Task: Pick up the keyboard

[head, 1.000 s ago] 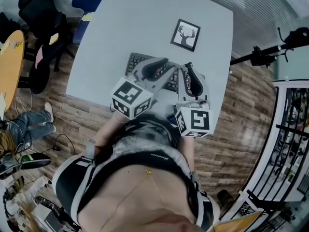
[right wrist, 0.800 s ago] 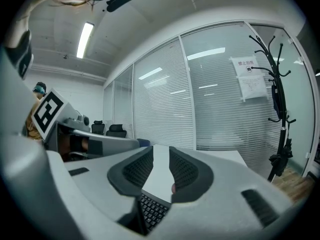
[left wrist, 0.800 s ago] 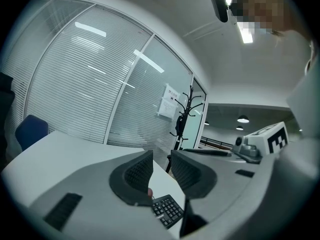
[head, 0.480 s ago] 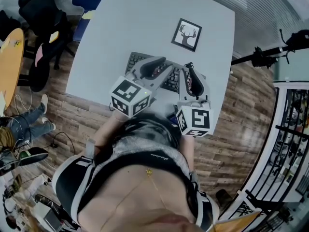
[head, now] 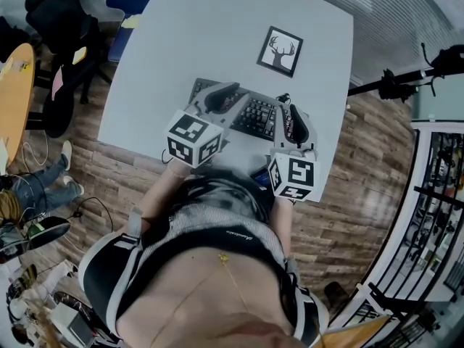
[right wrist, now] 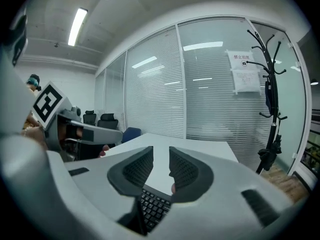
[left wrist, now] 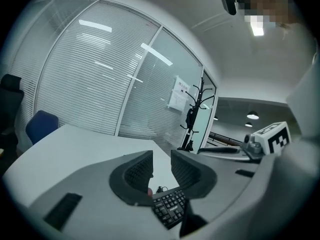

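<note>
Grey table (head: 217, 35) from above: keyboard (head: 257, 116) lies by the near edge, long axis left-right, left gripper (head: 220, 95) over its left end, right gripper (head: 296, 118) over its right. Left gripper view: jaws closed, empty, keys just below. Right gripper view: same picture.

We log left gripper (head: 230, 93), right gripper (head: 291, 112): grey moulded shells, dark ribbed pads (left wrist: 139, 170), white cubes (head: 192, 138) bearing black square markers. Lower centre: grey-black top (head: 217, 209), white-striped dark sleeves (head: 109, 272).
</note>
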### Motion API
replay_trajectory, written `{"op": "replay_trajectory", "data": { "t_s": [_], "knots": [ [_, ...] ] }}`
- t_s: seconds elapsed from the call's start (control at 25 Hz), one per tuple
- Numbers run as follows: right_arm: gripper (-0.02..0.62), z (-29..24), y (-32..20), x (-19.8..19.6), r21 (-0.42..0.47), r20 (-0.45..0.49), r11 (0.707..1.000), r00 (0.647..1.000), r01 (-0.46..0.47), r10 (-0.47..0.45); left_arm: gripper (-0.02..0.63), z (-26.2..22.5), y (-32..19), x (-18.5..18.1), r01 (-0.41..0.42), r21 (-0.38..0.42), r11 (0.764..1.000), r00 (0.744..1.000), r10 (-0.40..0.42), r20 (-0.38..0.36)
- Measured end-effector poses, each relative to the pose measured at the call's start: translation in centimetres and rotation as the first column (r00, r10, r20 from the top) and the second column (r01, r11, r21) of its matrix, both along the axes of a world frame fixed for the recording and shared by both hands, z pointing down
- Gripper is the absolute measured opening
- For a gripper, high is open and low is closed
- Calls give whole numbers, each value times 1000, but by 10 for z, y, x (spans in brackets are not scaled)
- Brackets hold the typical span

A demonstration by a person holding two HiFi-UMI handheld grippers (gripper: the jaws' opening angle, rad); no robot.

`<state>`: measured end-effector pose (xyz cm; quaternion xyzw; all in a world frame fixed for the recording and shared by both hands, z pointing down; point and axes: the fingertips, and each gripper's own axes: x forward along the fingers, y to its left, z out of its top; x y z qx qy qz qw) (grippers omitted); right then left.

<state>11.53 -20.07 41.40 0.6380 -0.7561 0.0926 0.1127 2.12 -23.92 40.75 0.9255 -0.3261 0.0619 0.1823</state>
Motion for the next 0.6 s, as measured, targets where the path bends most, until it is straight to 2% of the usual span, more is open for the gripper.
{"op": "replay_trajectory", "data": {
  "t_s": [0.32,0.6],
  "knots": [
    [103,43,-4,37,-109,-33,991,997,-80,77,104,48,-21,-24,55,-81,995,996,-48,81],
    [103,80,-5,74,-192,-42,970,989,-147,141,104,98,-43,-57,114,-166,979,984,-88,157]
  ]
}}
